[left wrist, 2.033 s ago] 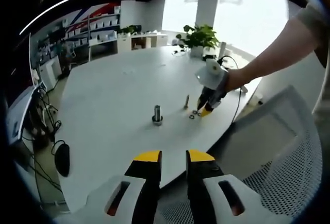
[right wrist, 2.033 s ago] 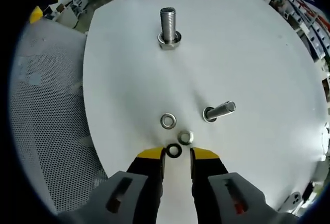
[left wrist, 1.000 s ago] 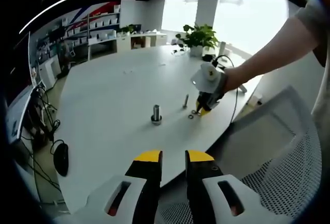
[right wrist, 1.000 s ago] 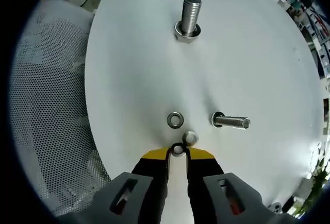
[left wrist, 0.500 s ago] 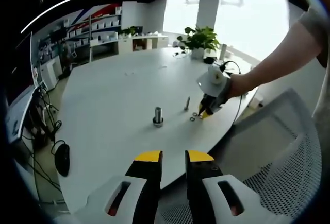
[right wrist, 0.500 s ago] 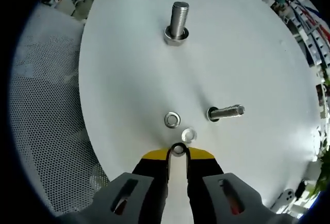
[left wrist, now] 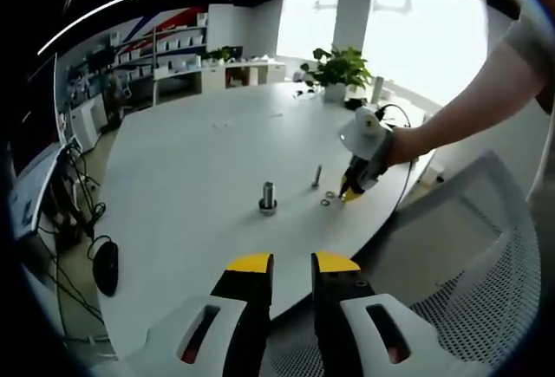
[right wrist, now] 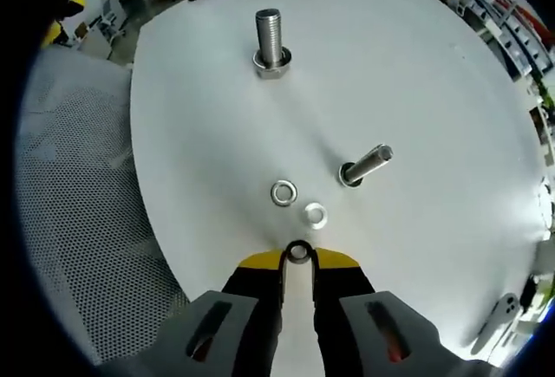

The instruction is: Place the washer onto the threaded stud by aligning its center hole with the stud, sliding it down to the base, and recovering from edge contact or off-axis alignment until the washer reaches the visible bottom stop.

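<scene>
1. In the right gripper view, the right gripper (right wrist: 298, 256) has its yellow-tipped jaws drawn in close, and a small dark washer (right wrist: 298, 251) is pinched on edge between the tips.
2. That washer sits right at the fingertips, low over the white table (right wrist: 416, 91), with the gripper near the table's edge.
3. Just ahead of it, two more washers lie flat on the table: a silver washer (right wrist: 283, 192) and a pale washer (right wrist: 315, 215) close beside it.
4. To their right stands a slim bolt (right wrist: 365, 165), head down on the table.
5. Well beyond, the threaded stud (right wrist: 269, 42) stands upright on its hex base, apart from the held washer.
6. In the left gripper view, the left gripper (left wrist: 291, 264) hangs off the table's near edge, jaws a narrow gap apart and holding nothing.
7. A mesh chair (left wrist: 468, 264) sits to its right.
</scene>
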Tool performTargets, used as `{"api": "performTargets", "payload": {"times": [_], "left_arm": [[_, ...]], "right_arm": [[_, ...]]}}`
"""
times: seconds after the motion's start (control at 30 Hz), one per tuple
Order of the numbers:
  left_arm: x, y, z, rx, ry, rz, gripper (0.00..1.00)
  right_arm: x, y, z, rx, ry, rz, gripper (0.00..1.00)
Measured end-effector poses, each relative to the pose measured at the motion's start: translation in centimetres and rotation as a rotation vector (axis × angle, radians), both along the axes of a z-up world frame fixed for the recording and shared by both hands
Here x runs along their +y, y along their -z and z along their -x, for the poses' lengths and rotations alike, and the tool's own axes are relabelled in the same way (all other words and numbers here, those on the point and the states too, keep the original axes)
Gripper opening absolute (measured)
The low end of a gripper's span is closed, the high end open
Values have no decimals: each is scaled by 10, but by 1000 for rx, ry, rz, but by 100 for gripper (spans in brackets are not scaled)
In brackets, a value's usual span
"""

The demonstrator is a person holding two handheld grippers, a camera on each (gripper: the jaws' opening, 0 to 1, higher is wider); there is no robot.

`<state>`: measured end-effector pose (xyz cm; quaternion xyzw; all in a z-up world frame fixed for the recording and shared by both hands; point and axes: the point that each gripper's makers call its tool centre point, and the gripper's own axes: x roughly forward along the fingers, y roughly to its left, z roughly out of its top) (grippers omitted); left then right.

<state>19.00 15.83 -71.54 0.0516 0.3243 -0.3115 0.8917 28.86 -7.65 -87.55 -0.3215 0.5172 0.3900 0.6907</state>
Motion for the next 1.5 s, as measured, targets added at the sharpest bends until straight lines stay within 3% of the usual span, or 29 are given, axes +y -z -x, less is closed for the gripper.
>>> {"api": "performTargets", "payload": {"times": [0.17,0.67,0.73,0.93,1.2,1.5], "left_arm": [[1,-1,-1,-1,-7,7,15],[-1,1,2,6,5,5,15],[-1,0,2,4,3,5,15],[-1,-1,1,-1,5,4,15],[0,-1,0,-7,5,4,15],[0,-1,0,-3,2,1,14]], "right_arm": [[-1,-8,-7,-15,35,-26,13],[15,-38,-34,-107,17,-81,13],[16,-45,-42,-164,-27,-72,13],[19,-56,-51,-207,-43,-89,13],[26,-61,-58,-244,-67,-113,13],[30,-58,-58,-228,-79,-106,13]]}}
